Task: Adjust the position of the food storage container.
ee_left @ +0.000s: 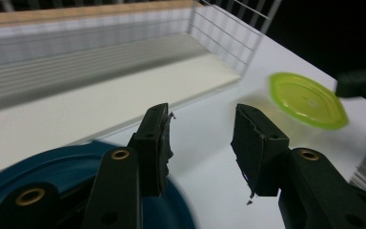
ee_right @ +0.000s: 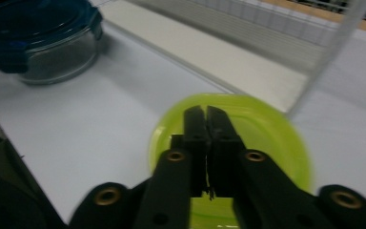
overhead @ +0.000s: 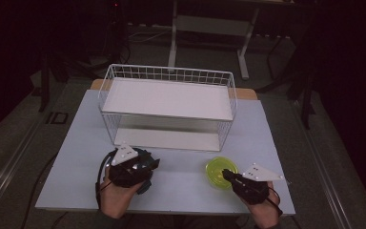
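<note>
Right gripper reaches over the near rim of the green plate in the high view, left gripper over the blue-lidded container, both before the wire basket; left gripper view shows its jaws wide apart and empty, blue lid beneath. Right gripper view shows jaws pressed together at the plate's rim (apparently pinching it); judged step: grasping the plate, next lifting it level toward the basket.

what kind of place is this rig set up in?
Probably a lab or workshop data-collection station, not a home. A plain white table stands on carpeted floor in a dim room, with the metal legs of another workbench behind it and cables on the floor. A white wire rack sits staged on the table.
</note>
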`<state>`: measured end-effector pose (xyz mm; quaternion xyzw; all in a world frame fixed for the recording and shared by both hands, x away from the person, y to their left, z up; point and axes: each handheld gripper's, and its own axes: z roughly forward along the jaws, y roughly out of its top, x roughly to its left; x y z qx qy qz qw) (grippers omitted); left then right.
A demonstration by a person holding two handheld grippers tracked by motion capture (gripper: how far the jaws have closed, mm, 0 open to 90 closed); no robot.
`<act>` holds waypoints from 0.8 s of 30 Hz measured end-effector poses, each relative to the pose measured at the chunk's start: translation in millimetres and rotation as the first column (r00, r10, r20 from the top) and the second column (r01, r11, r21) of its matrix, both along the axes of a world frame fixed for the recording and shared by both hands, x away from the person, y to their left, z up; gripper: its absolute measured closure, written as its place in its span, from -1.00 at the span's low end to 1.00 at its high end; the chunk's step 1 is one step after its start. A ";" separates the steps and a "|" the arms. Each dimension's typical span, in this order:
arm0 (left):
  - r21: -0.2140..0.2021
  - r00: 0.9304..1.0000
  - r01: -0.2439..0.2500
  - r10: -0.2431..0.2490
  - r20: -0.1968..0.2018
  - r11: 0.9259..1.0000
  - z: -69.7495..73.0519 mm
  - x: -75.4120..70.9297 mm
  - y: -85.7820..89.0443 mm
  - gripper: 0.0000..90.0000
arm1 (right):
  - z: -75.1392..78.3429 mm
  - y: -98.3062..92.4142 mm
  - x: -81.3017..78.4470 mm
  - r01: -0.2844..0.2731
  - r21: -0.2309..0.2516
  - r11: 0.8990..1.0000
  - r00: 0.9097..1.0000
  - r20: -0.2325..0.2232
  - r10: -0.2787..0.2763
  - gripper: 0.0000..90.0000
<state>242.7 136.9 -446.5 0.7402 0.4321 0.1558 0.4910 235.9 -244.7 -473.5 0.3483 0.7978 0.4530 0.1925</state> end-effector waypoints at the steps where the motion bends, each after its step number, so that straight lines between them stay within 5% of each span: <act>1: -0.003 1.000 -0.014 0.014 0.002 1.000 0.3 -0.5 5.2 0.27 | -2.4 4.0 -1.8 -0.008 -0.002 1.000 1.000 0.001 0.008 0.99; 11: -0.032 0.994 -0.108 0.109 0.010 0.994 4.5 -4.4 41.9 0.27 | -30.0 37.0 -16.1 -0.048 -0.016 0.999 0.999 0.003 0.048 1.00; 19: -0.038 0.992 -0.128 0.129 0.009 0.991 4.1 -4.4 50.8 0.27 | -27.2 36.5 -14.2 -0.009 -0.012 1.000 0.999 0.032 0.009 1.00; 24: -0.039 0.990 -0.137 0.138 0.008 0.990 3.7 -3.7 53.4 0.27 | -25.8 39.2 -20.3 -0.050 -0.008 0.999 0.998 0.044 0.050 1.00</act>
